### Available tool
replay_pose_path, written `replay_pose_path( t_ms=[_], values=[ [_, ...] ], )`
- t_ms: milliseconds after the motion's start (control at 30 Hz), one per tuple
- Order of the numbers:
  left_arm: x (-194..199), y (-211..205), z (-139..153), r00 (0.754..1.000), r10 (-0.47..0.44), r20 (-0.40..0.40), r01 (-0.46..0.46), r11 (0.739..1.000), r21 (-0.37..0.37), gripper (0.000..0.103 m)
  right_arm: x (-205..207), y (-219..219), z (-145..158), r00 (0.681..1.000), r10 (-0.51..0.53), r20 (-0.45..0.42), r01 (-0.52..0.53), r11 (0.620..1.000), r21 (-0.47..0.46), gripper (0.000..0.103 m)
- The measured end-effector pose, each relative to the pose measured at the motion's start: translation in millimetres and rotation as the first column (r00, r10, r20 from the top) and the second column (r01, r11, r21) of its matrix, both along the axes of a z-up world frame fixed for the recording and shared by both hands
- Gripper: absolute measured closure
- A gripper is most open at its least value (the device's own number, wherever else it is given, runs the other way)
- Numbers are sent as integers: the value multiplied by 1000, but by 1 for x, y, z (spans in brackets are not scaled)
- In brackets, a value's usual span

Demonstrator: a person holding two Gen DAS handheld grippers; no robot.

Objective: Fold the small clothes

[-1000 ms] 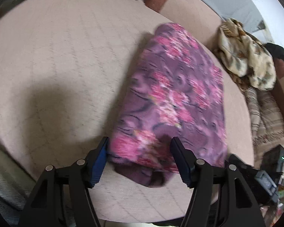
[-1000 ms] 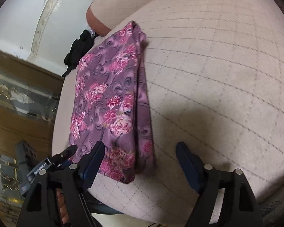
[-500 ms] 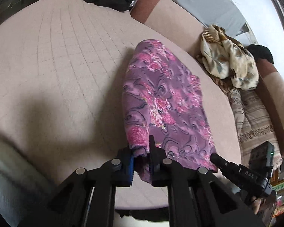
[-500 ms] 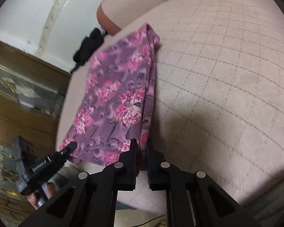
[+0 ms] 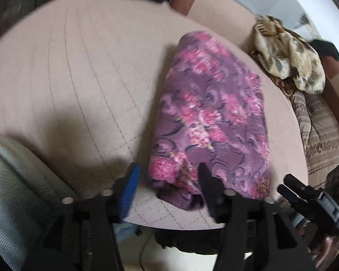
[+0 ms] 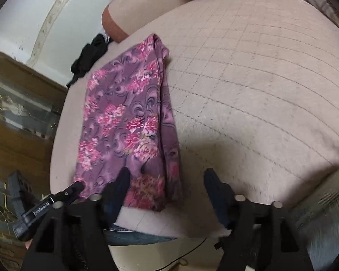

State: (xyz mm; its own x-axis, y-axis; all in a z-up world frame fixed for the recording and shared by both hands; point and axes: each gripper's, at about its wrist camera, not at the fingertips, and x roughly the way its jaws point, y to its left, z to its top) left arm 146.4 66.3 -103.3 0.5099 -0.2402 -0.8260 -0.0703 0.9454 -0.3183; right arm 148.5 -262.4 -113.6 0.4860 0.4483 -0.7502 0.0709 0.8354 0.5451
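Observation:
A purple cloth with pink flowers lies folded in a long strip on the beige quilted cushion. It also shows in the right wrist view. My left gripper is open, its jaws either side of the cloth's near corner, not gripping it. My right gripper is open over the cloth's other near corner, its left finger over the cloth and its right finger over bare cushion.
A crumpled beige patterned cloth lies on the sofa at the right. A black garment lies at the cushion's far edge. A striped cushion is at the right. The cushion's front edge is just under both grippers.
Half a second ago both grippers were shut on the cloth's near corners. Both have now opened and let go, and the cloth lies flat.

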Motion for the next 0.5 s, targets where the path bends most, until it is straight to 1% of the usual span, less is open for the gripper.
replay_pose_path(
  t_ms=[33, 67, 100, 167, 233, 300, 400, 500],
  values=[
    [-6, -3, 6, 999, -8, 38, 7, 999, 33, 36, -7, -2, 1, 1000, -9, 5, 9, 1000, 9, 26],
    [-11, -7, 13, 997, -20, 74, 15, 997, 69, 30, -18, -5, 4, 1000, -21, 8, 21, 1000, 7, 26],
    [-18, -9, 21, 994, -31, 108, 20, 994, 104, 27, -25, -5, 7, 1000, -28, 12, 28, 1000, -3, 26],
    [-24, -13, 29, 992, -34, 123, 20, 993, 113, 27, -42, -3, 20, 999, -36, 37, 38, 999, -32, 26],
    [-34, -16, 40, 990, -43, 132, 26, 991, 131, 25, -55, 2, 37, 997, -23, 67, 28, 997, -75, 25],
    [-45, -26, 52, 987, -70, 148, 42, 982, 185, 18, -65, 9, 55, 996, -18, 82, 30, 989, -147, 25],
    [-62, -37, 70, 981, -93, 172, 46, 965, 257, 18, -81, 15, 84, 993, -13, 116, 36, 979, -200, 24],
    [-77, -40, 89, 977, -85, 197, 24, 955, 296, 18, -88, 22, 104, 992, -2, 130, 34, 969, -243, 21]
  ],
)
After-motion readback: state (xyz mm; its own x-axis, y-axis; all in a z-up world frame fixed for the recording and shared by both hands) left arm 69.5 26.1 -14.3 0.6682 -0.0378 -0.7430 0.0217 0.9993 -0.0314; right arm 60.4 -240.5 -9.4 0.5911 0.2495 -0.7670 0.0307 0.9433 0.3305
